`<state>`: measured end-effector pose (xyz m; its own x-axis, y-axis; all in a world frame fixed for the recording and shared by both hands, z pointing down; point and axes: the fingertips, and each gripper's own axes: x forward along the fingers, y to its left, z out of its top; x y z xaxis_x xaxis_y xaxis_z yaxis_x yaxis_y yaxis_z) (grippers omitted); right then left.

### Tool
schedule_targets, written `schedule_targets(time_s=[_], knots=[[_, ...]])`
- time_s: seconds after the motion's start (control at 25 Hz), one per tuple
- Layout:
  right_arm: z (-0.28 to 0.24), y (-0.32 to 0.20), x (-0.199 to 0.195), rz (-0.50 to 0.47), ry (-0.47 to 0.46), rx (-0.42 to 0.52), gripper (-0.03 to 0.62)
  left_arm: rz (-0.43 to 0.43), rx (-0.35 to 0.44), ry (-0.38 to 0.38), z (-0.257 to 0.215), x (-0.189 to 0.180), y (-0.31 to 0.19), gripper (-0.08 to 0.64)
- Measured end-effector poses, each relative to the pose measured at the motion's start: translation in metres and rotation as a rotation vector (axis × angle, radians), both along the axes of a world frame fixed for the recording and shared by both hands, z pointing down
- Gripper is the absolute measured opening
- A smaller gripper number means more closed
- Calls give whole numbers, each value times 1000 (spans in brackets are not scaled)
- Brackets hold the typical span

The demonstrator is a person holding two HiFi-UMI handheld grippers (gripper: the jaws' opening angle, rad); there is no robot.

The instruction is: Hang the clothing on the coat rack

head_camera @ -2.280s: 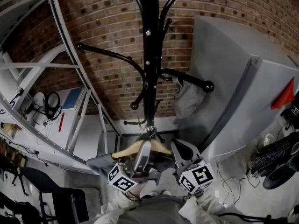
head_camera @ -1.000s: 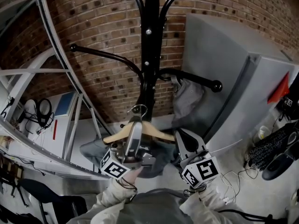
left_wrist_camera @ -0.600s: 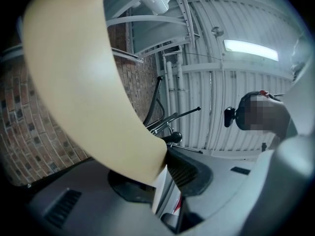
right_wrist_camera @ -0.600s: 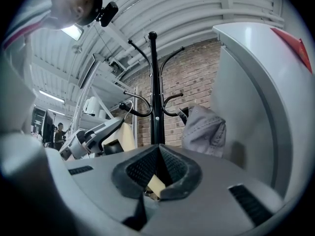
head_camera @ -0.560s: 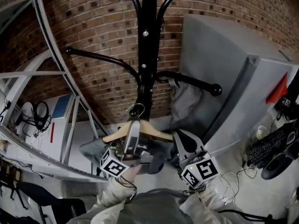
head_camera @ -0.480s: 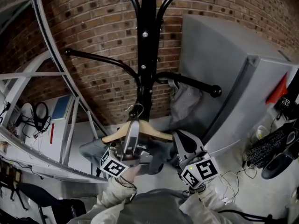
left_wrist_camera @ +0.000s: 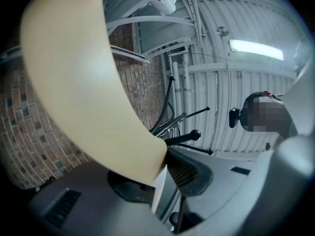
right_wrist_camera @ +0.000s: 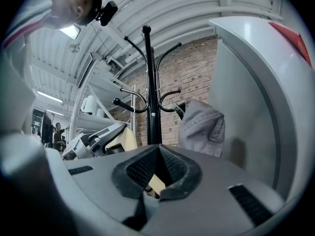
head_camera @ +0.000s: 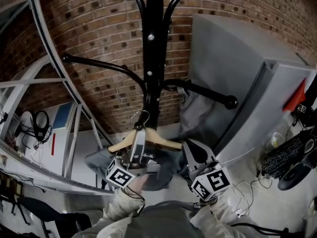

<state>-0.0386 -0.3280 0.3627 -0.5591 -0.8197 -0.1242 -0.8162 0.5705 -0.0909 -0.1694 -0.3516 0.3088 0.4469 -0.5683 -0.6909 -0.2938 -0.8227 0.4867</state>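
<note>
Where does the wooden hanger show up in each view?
Head view: wooden hanger, lower centre, in front of the black coat rack.
Left gripper view: very large, filling the upper left.
Right gripper view: small, left of centre.
Shared landmark: the coat rack, visible in all three.

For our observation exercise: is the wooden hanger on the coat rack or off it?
Off. The left gripper holds the wooden hanger; its hook looks clear of the coat rack's arms.

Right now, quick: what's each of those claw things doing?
Left gripper: closed on the wooden hanger.
Right gripper: closed, with nothing visibly held.
</note>
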Motion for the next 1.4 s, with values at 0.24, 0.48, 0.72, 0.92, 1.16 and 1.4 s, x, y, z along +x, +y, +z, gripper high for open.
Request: schedule_targets(time_s=[0.24, 0.48, 0.72, 0.92, 1.16, 1.4], knots=[[5, -9, 3, -1, -4, -17, 24, 16, -6, -2, 5, 5, -8, 94], [11, -14, 5, 2, -4, -37, 24, 32, -4, 6, 6, 7, -14, 94], [14, -17, 7, 7, 1, -44, 24, 75, -3, 36, 8, 9, -18, 103], [17, -21, 13, 12, -4, -51, 24, 93, -15, 47, 12, 13, -22, 114], [19, -20, 14, 15, -8, -59, 24, 107, -28, 29, 15, 20, -22, 121], [19, -18, 14, 11, -12, -61, 24, 110, -40, 9, 20, 25, -20, 121]])
